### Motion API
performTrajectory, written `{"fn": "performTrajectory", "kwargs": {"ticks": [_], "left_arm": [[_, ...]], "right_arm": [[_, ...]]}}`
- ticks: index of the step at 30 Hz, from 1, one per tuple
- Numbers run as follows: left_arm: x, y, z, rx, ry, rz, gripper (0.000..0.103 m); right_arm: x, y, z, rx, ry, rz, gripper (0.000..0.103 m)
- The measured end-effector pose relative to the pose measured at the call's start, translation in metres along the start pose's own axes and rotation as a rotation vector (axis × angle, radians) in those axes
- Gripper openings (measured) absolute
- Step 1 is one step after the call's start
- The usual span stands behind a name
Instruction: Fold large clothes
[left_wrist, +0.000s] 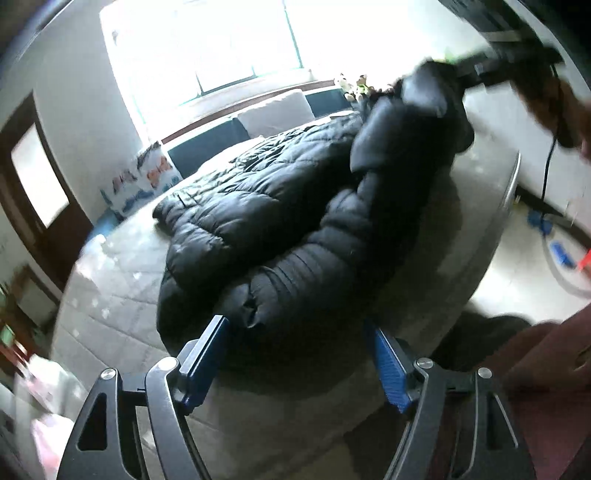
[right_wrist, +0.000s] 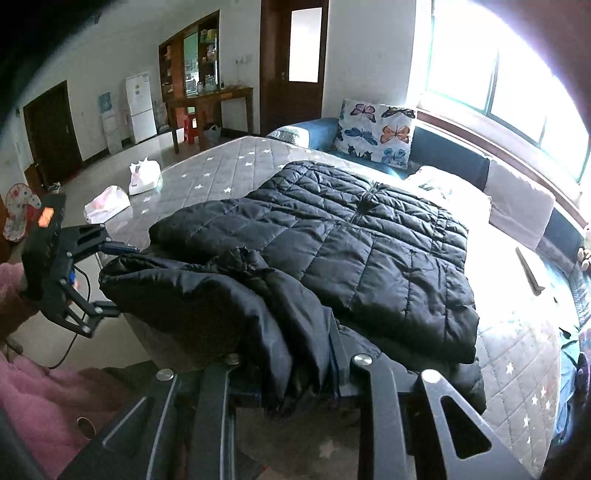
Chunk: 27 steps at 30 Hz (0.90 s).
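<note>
A large black quilted puffer jacket (right_wrist: 369, 236) lies spread on the grey star-print mattress (right_wrist: 221, 170). My right gripper (right_wrist: 291, 365) is shut on a bunched fold of the jacket at its near edge. In the left wrist view that fold is lifted high at the upper right, hanging from the right gripper (left_wrist: 476, 66). The jacket (left_wrist: 280, 221) heaps up just beyond my left gripper (left_wrist: 295, 354), which is open with nothing between its blue pads (left_wrist: 207, 354). From the right wrist view the left gripper (right_wrist: 114, 277) stands open beside the jacket's left end at the mattress edge.
A butterfly pillow (right_wrist: 376, 133) and a white cushion (right_wrist: 517, 199) lean along the window side. Two white plastic bags (right_wrist: 144, 177) sit on the mattress's far left part. A pink sleeve (right_wrist: 44, 387) is at the lower left. Cables and blue items (left_wrist: 557, 251) lie on the floor.
</note>
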<state>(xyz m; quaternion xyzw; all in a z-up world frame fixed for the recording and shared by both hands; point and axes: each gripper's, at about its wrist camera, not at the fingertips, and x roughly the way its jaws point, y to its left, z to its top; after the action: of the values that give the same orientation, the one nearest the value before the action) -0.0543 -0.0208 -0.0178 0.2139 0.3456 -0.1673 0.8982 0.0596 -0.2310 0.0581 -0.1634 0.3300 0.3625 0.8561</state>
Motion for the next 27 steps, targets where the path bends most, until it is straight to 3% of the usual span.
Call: {"fn": "performTrajectory", "kwargs": {"ticks": [6,8,11,13,19,27], "left_arm": [[0.014,-0.020,-0.005,0.165,-0.040,0.137,0.076],[0.012,-0.025,-0.006,0.176,-0.071,0.149,0.057],[0.003,-0.016,-0.005,0.106,-0.099,0.123,0.045],[-0.005,-0.006,-0.004,0.034,-0.120,0.092,0.044],[-0.018,0.014,0.009,-0.059,-0.155,0.039,0.043],[-0.021,0.046,0.034,-0.156,-0.149,-0.005,0.043]], "right_arm": [[0.000,-0.001,0.004,0.017,-0.013,-0.008,0.026],[-0.001,-0.002,0.005,0.026,-0.023,-0.009,0.025],[-0.005,0.001,0.001,0.035,-0.042,-0.020,0.024],[-0.010,0.004,-0.005,0.044,-0.056,-0.026,0.023],[-0.029,0.006,0.001,0.030,-0.121,-0.055,0.021],[-0.018,-0.014,0.033,0.029,-0.172,-0.047,0.021]]}}
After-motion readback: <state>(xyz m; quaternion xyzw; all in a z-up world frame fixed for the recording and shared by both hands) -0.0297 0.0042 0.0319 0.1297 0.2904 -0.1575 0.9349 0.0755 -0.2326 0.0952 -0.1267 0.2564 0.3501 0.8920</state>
